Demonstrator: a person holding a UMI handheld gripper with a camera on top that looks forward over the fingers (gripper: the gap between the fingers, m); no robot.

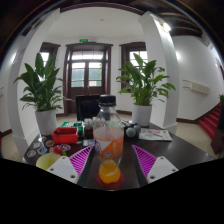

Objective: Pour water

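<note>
Room: white walls, a dark wood double door (87,70) is seen at the far end, beyond the table.
Plants: two large leafy plants are set on either side of the door, the left plant (42,85) and the right plant (145,80), both behind the table.
Table (185,148): dark top, cluttered on the left with small items.
Red container (66,134): placed left of the fingers, near the table's back.
Papers (154,133): laid flat on the right side of the table.
Kettle (131,130): small dark shape, right of the cup; detail cannot be made out.
Cup (108,141): clear, upright, orange-tinted contents seen low inside; it is located between the two pads, just ahead of the gripper.
Orange object (109,173): round, seen below the cup, between the fingers.
Gripper (112,160): fingers are spread, pink pads (144,160) flank the cup; whether they press on it cannot be told.
</note>
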